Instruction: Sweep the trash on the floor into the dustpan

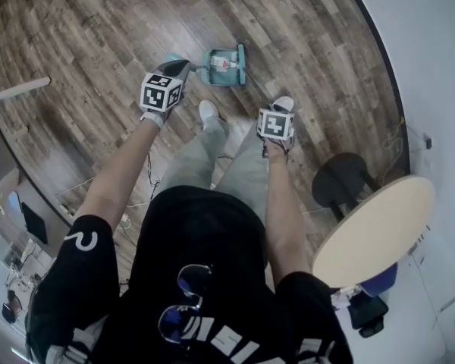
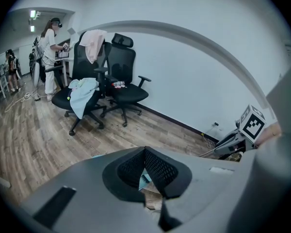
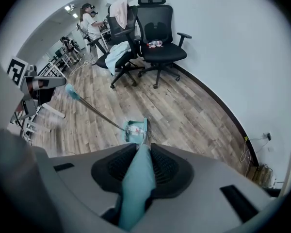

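We see the dustpan (image 1: 224,67), teal, resting on the wood floor (image 1: 98,44) toward twelve o'clock from us, with pale trash (image 1: 227,64) lying inside it. Our left gripper (image 1: 176,70), at its eight o'clock, is clenched on a thin pole (image 3: 99,113) running to the pan. Our right gripper (image 3: 140,152), at its five o'clock, grasps a teal handle (image 3: 136,188).
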Motion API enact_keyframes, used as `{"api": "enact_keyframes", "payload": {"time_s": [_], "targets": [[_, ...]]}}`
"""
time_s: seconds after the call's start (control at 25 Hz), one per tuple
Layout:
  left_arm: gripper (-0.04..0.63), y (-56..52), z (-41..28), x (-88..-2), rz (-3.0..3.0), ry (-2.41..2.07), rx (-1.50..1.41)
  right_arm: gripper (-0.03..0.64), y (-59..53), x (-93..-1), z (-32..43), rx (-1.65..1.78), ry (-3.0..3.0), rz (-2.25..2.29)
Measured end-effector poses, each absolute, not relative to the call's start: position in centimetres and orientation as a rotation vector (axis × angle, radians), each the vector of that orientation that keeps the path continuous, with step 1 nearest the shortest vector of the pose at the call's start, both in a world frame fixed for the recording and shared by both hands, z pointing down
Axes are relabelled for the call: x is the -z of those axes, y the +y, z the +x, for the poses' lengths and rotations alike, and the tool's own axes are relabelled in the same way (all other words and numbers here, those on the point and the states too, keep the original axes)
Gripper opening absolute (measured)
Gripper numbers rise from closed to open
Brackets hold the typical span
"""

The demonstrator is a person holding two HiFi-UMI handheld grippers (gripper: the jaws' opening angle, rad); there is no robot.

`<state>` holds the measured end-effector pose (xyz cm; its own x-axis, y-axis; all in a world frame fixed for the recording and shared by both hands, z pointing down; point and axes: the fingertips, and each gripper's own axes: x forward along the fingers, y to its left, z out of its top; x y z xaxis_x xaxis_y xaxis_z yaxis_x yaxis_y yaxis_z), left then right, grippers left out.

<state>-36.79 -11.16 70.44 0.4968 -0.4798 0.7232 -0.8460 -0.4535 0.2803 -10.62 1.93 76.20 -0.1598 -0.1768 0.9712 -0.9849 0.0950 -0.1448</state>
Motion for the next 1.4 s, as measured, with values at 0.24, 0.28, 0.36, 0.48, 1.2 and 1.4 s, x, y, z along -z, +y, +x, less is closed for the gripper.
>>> {"api": "enact_keyframes", "payload": {"time_s": [0.24,0.28,0.36,0.48,1.2,1.4], "targets": [[-0.003,-11.3,-36.6,-69.7,2.144,-1.051,-0.743,0.084,2.4,-75.3,-10.1,-1.196,-1.473,1.270],[-0.003,-11.2,-36.6,-69.5,2.148,-1.049,-0.740,0.084,2.8,-75.1,-9.8,-1.199,-1.455,1.275],[-0.003,-10.9,-36.8,-69.1,2.153,-1.048,-0.731,0.084,3.4,-74.4,-8.9,-1.182,-1.419,1.296],[-0.003,-10.6,-36.7,-68.3,2.157,-1.049,-0.712,0.084,3.7,-73.2,-7.8,-1.164,-1.414,1.335],[-0.003,-5.1,-30.7,-55.3,2.171,-1.271,-0.463,0.084,5.6,-59.1,4.8,-1.009,-1.639,1.543],[-0.003,-1.8,-25.1,-53.3,2.172,-1.310,-0.437,0.084,6.4,-56.4,9.6,-0.995,-1.717,1.550]]}}
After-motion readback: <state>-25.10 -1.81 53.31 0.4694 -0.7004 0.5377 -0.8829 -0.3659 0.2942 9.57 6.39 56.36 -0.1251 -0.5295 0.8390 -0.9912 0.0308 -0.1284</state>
